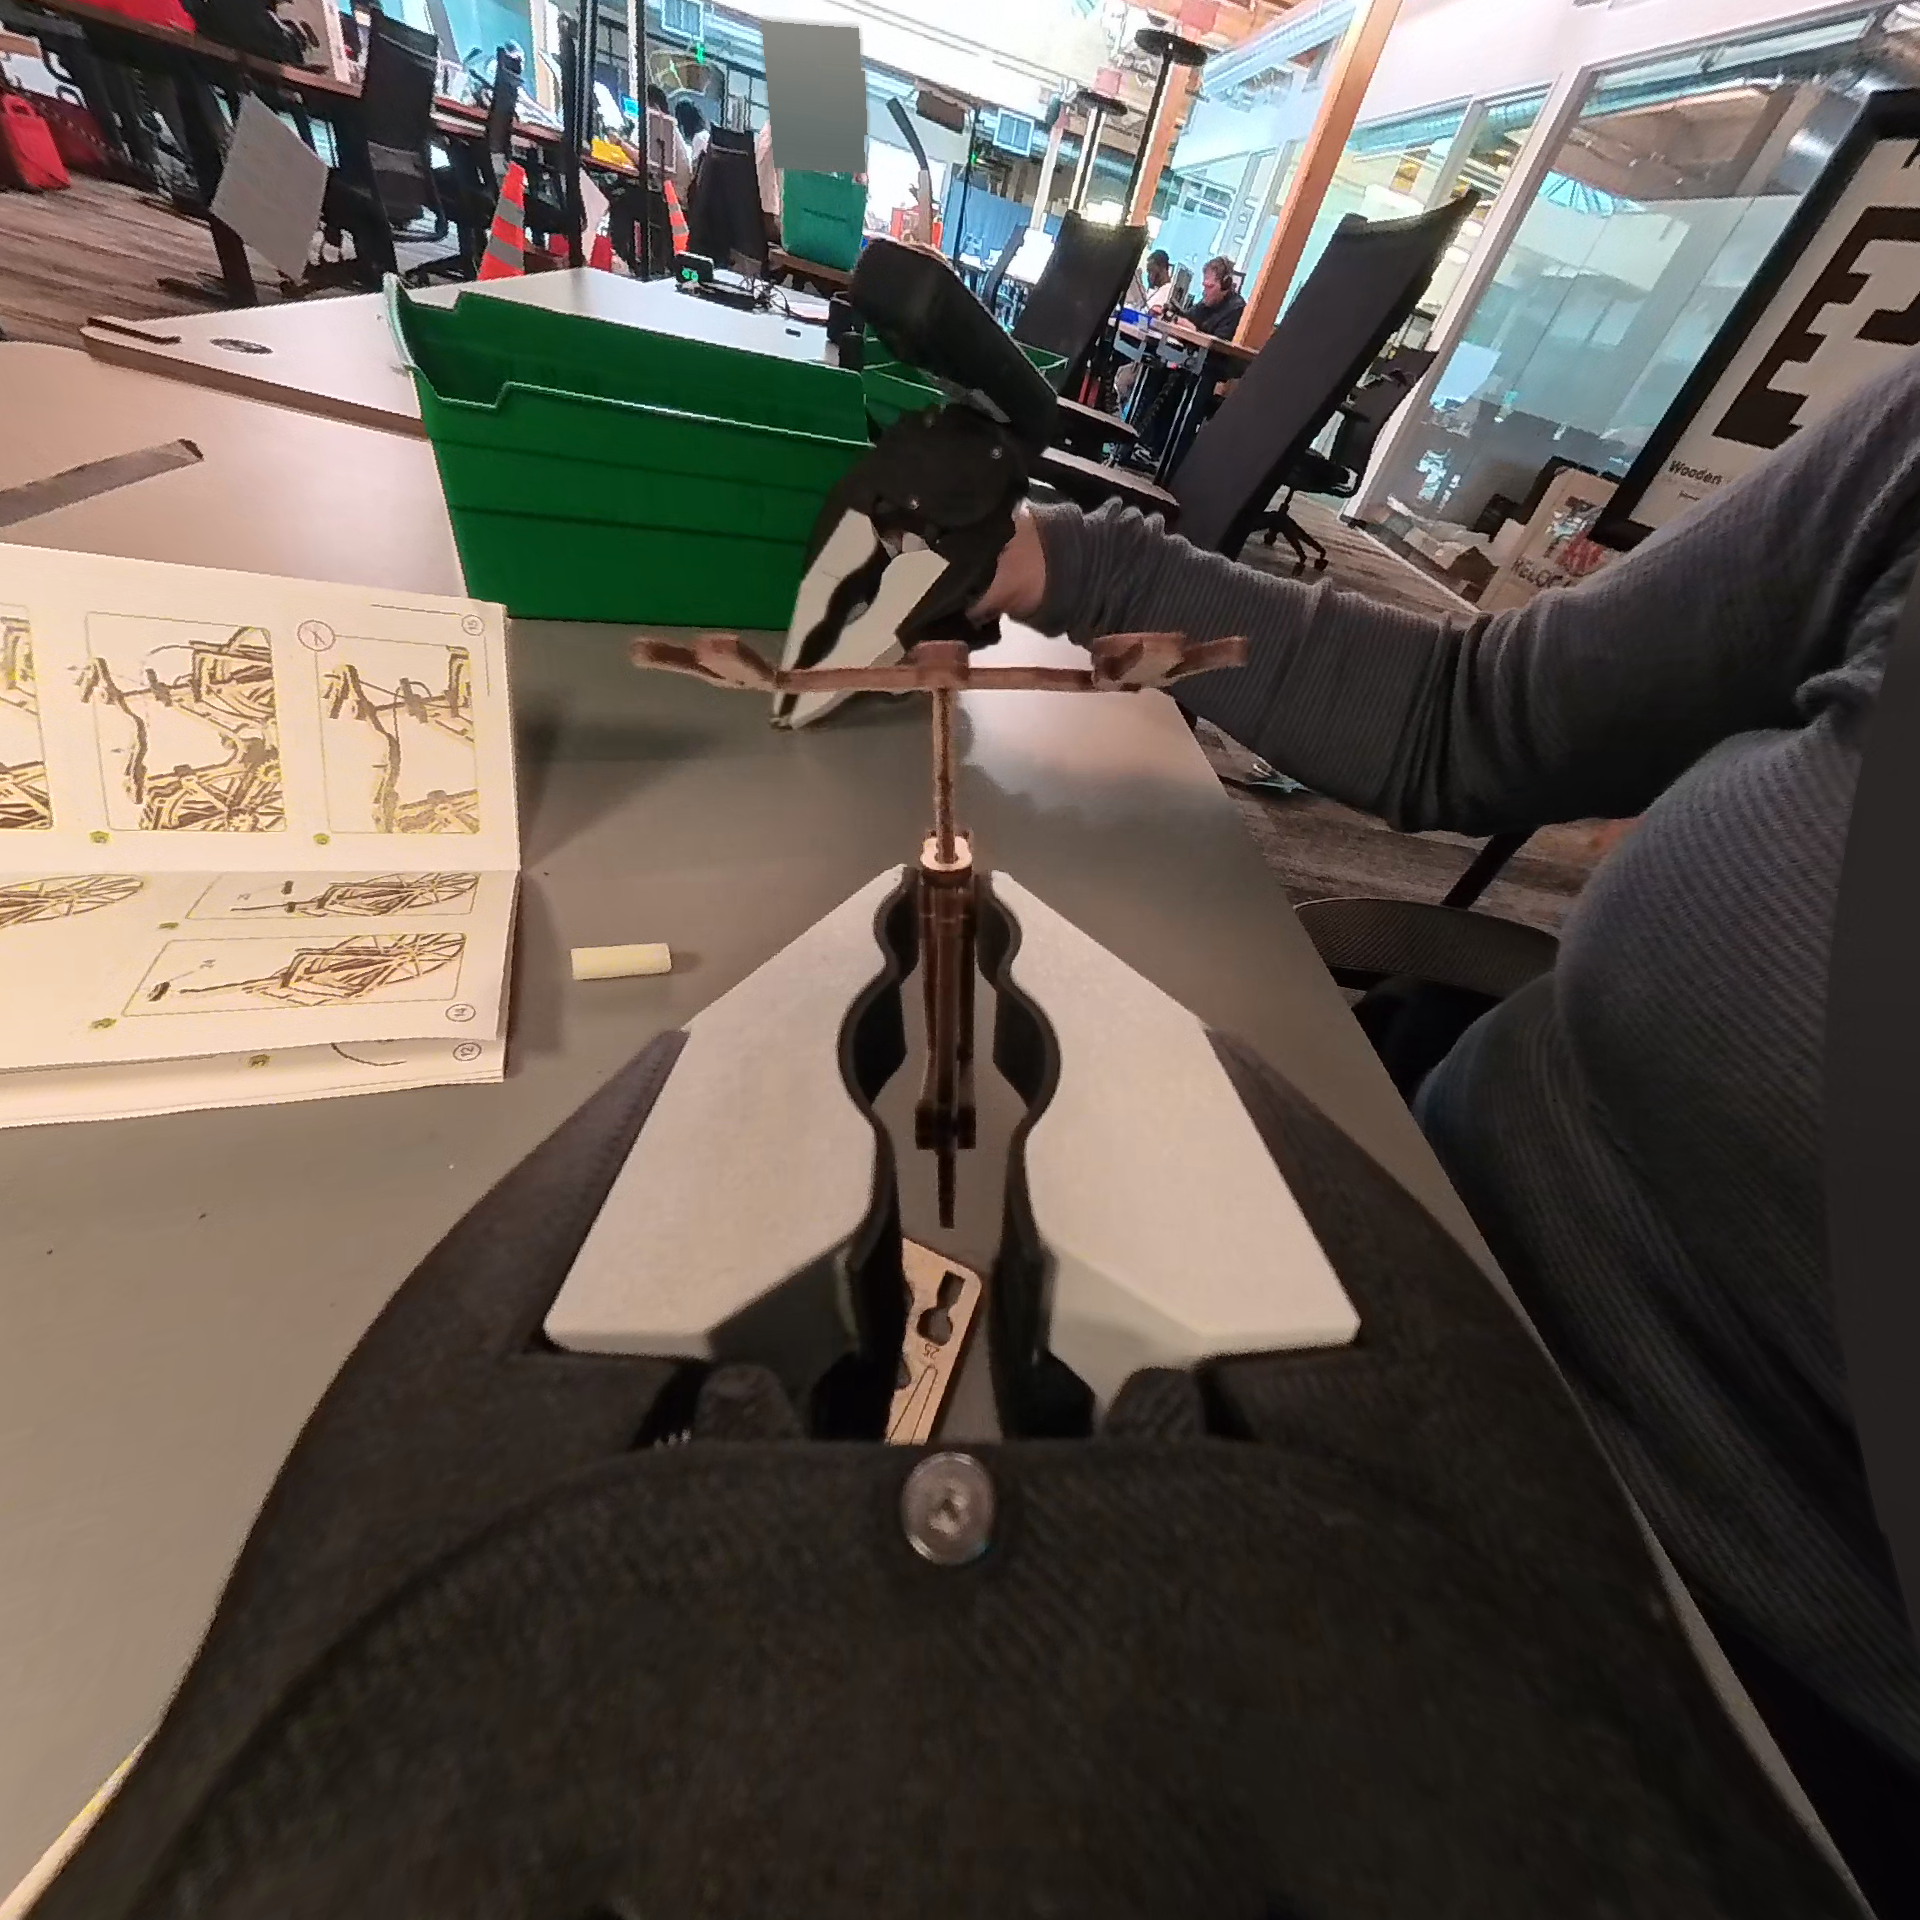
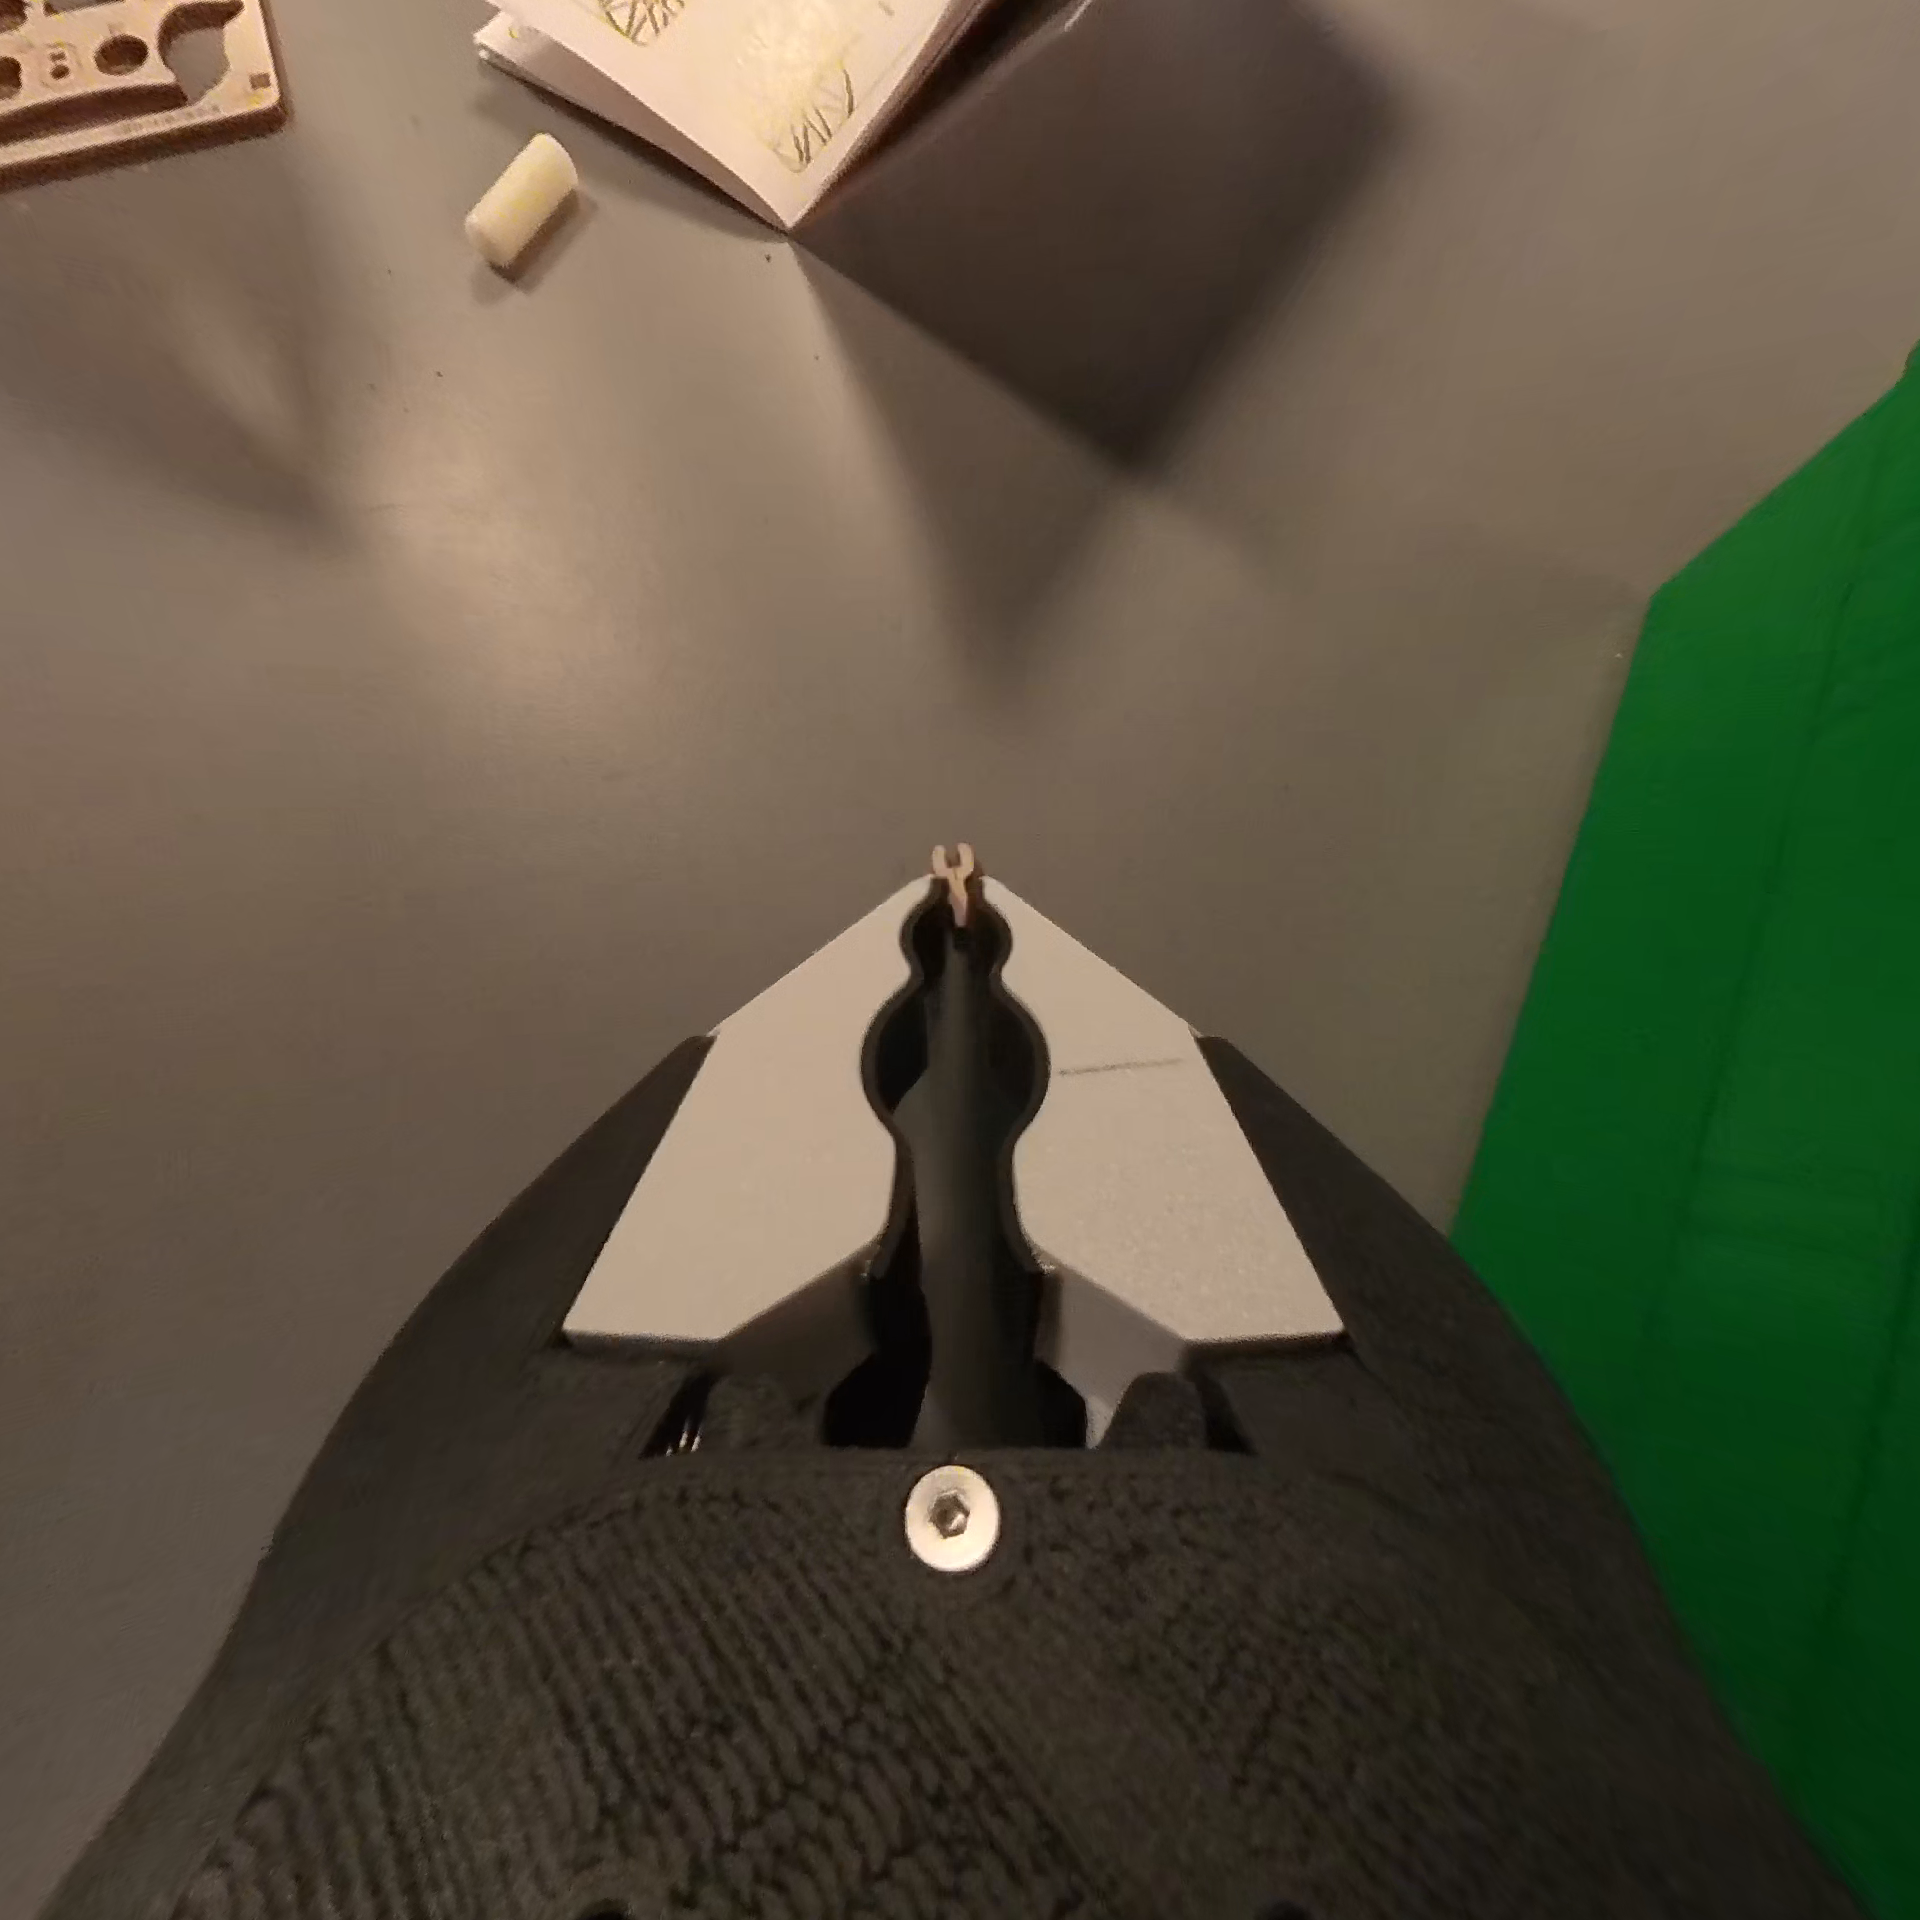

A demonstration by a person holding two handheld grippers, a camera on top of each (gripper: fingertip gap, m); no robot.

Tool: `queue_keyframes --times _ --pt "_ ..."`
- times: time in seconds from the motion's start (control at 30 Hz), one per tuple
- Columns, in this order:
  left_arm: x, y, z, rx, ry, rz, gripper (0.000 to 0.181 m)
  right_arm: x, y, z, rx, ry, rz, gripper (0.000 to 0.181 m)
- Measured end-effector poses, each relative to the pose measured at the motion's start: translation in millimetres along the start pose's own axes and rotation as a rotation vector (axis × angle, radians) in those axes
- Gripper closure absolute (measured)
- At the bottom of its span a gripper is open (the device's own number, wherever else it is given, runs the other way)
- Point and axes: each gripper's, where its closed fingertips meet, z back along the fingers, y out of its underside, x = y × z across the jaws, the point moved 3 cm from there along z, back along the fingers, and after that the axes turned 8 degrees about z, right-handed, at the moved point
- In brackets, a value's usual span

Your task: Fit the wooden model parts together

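Observation:
My left gripper [image 1: 945, 883] is shut on a brown wooden handlebar assembly [image 1: 940, 675]: a thin stem runs up from between the fingers to a crossbar with forked ends. My right gripper [image 2: 953, 883] is shut on a tiny pale wooden clip [image 2: 953, 860] whose forked tip pokes out past the fingertips. In the left wrist view the right gripper [image 1: 800, 712] shows beyond the crossbar, tips pointing down at the grey table [image 1: 312, 1195], held by a hand in a grey sleeve. A cut wooden part sheet [image 2: 125, 83] lies at the right wrist view's top left.
An open instruction booklet [image 1: 239, 821] lies on the left of the table, also in the right wrist view [image 2: 748, 94]. A small cream cylinder [image 1: 619, 960] lies beside it. A green bin [image 1: 634, 488] stands behind. A person's body fills the right side. The grippers' ends are close to 25 cm from one another.

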Motion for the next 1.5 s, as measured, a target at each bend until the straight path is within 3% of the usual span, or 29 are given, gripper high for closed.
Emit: queue_keyframes --times 0.17,0.4,0.6,0.97,1.5 --pt "-1.5 2.3 -6.3 0.006 -0.004 -0.012 0.172 4.4 -5.8 -1.7 0.005 0.011 0.014 0.18" --pt "-2.5 9.0 -22.0 0.058 -0.125 -0.186 0.172 94.5 -114.3 -11.2 -0.294 -0.117 0.294 0.18" --pt "-3.4 12.5 -25.0 0.101 -0.207 -0.358 0.172 134.8 -160.0 -8.7 -0.353 -0.149 0.531 0.181" --pt "-5.5 21.9 -30.1 0.163 -0.221 -0.464 0.172 156.7 -166.8 -13.0 -0.287 -0.134 0.765 0.181" --pt "-5.8 29.4 -34.1 0.207 -0.212 -0.49 0.172 161.3 -160.5 -22.8 -0.244 -0.127 0.853 0.181"
